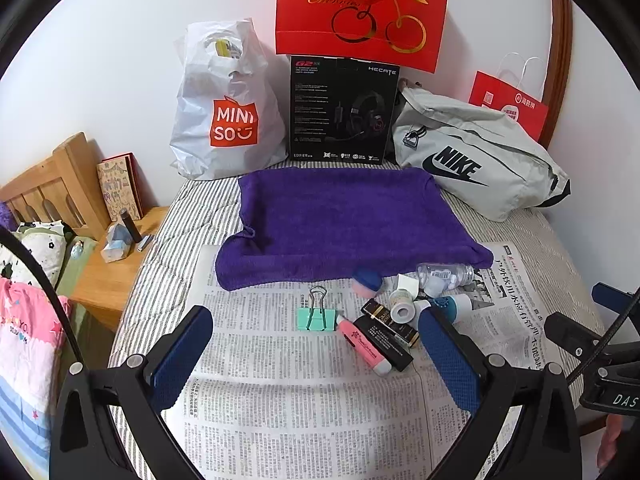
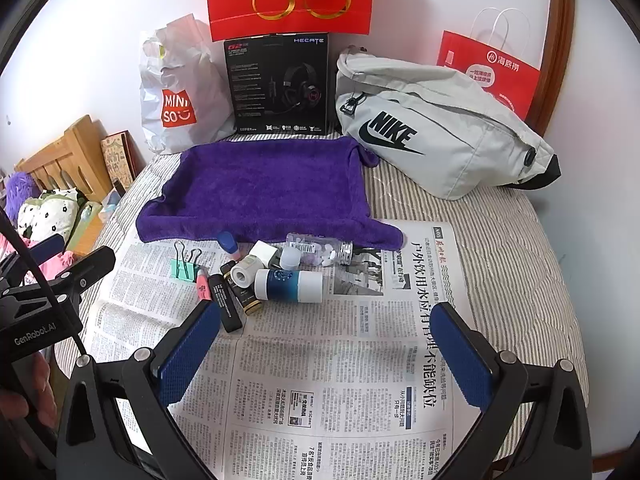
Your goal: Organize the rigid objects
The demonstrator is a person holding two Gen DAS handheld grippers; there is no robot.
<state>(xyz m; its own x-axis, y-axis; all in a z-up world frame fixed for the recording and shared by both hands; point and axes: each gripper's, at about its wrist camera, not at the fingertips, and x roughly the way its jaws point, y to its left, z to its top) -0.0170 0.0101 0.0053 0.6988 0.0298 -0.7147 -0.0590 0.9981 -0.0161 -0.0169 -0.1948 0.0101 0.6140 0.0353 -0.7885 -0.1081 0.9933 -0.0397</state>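
Note:
Small rigid items lie in a cluster on a newspaper point(image 1: 304, 412) point(image 2: 328, 380) in front of a purple towel point(image 1: 344, 220) point(image 2: 264, 188): a green binder clip point(image 1: 317, 317) point(image 2: 185, 269), a pink highlighter point(image 1: 362, 344) point(image 2: 203, 286), a black box point(image 1: 384, 344) point(image 2: 226, 304), a black-gold tube point(image 1: 394, 322) point(image 2: 246, 296), a white roll point(image 1: 401, 309) point(image 2: 244, 272), a blue-white bottle point(image 2: 289, 286) point(image 1: 452, 306) and a clear pill bottle point(image 1: 444, 276) point(image 2: 320, 250). My left gripper point(image 1: 316, 352) is open and empty, just short of the cluster. My right gripper point(image 2: 328, 340) is open and empty, just short of the blue-white bottle.
A Miniso bag point(image 1: 224, 108), a black headset box point(image 1: 342, 110), a grey Nike bag point(image 1: 476, 160) and red paper bags point(image 1: 360, 8) stand along the wall behind the towel. A wooden nightstand point(image 1: 108, 276) with small items is at the left, past the striped bed edge.

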